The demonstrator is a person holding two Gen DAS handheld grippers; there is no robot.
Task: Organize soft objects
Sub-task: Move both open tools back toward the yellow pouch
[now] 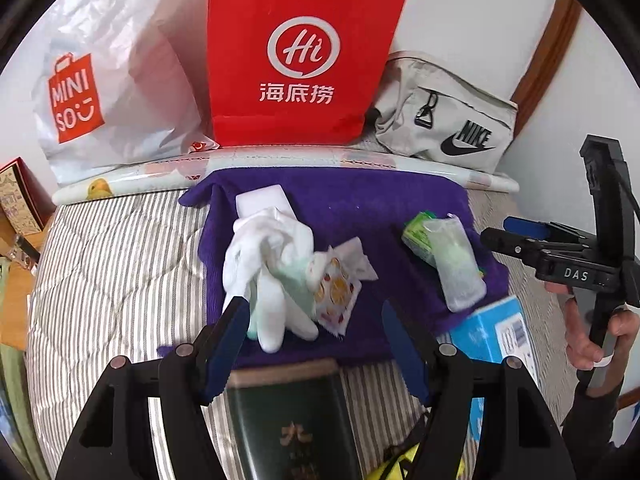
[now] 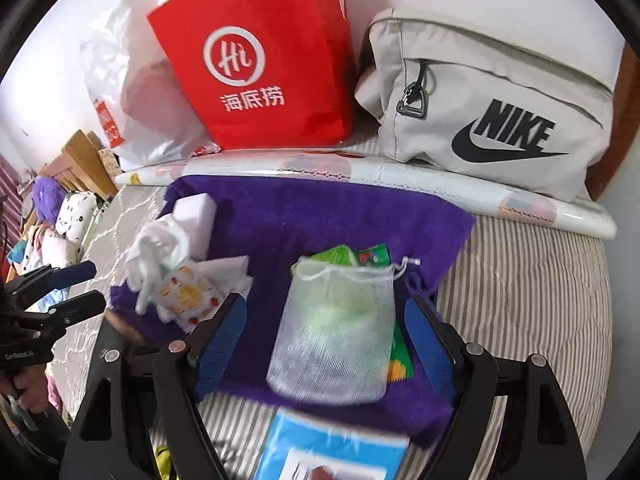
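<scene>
Left gripper (image 1: pixel 312 344): jaws stand wide with nothing between them, hovering over the near left part of the purple towel (image 1: pixel 344 204); the white gloves (image 1: pixel 268 272) lie just beyond the left fingertip, not touched.
Right gripper (image 2: pixel 326 336): jaws wide, one on each side of the mesh pouch (image 2: pixel 334 332) as seen from its own camera, but the pads do not press on it; the pouch lies loose on the towel.
Soft things, left heap: gloves piled over a white block (image 1: pixel 262 200), with a fruit-print packet (image 1: pixel 334 292) and a white tissue (image 1: pixel 352 258) leaning on them.
Soft things, right heap: mesh pouch lying across a green packet (image 1: pixel 418 232), near the towel's right edge.
Surroundings: striped bedding (image 1: pixel 120 280) under the towel; a red paper bag (image 1: pixel 296 52), a white plastic bag (image 1: pixel 104 80) and a grey pouch bag (image 1: pixel 448 120) at the far side; a blue box (image 1: pixel 492 332) and a dark green tin (image 1: pixel 288 420) at the near edge.
Risk, left: closing on the heap may catch one glove finger only, dragging the packet and tissue off the towel.
Risk, right: the mesh is slack, so a shallow pinch may lift the netting and spill what is inside, or pull the green packet along.
Risk, both: the near box and tin crowd the approach and could be knocked.
</scene>
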